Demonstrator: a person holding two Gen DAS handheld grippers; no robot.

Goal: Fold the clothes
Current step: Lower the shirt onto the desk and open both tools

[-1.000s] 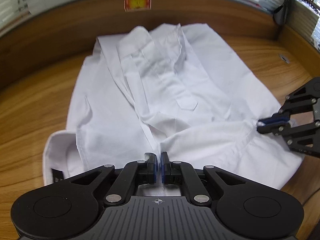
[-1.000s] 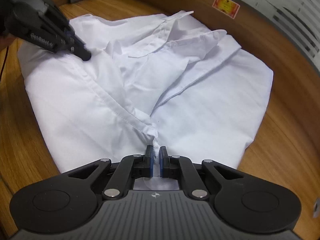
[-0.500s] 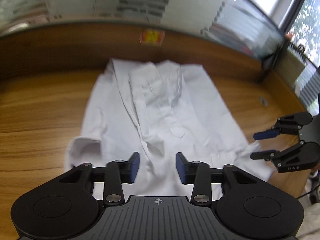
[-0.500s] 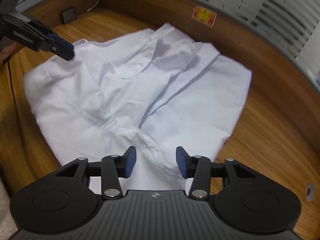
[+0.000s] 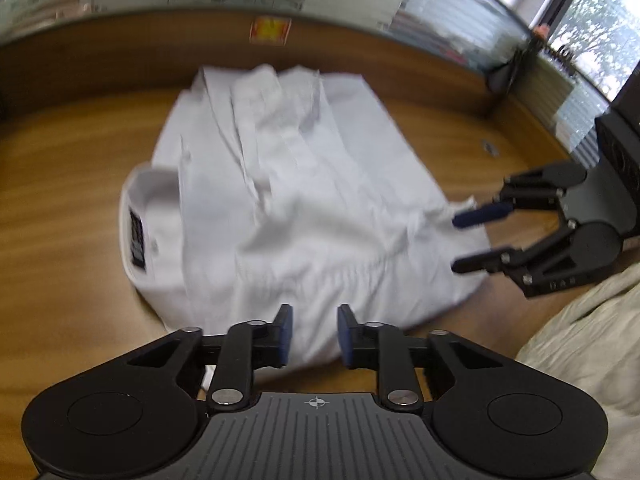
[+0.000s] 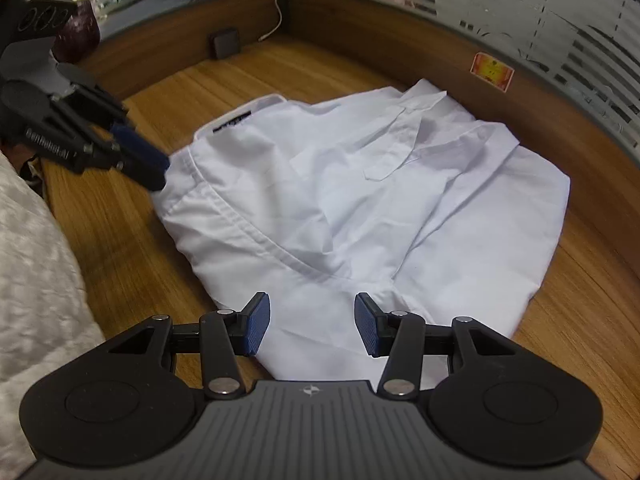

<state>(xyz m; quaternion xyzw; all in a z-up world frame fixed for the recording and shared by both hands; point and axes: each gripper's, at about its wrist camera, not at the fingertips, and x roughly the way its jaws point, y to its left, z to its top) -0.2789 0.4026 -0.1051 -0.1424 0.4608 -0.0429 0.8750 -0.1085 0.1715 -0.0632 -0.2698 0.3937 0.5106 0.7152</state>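
Now, my readout:
Shirt: white shirt (image 6: 340, 200) lies folded on the wooden desk (image 6: 580, 320), collar label toward my left.
Left gripper (image 5: 314, 334): I see the jaws closing, nothing pinched between them, above the near hem.
Right gripper (image 6: 311, 326): half open, empty, over the shirt's near edge.

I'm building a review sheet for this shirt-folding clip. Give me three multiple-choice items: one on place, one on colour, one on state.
1. Where does the shirt lie?
A. on the wooden table
B. in a basket
C. on a chair

2. What colour is the shirt?
A. blue
B. white
C. red

3. What does the right gripper hold?
A. a sleeve
B. a hanger
C. nothing

1 A: wood grain shows all round it.
2 B: the cloth is plain white.
3 C: its pads stand apart with no cloth pinched.
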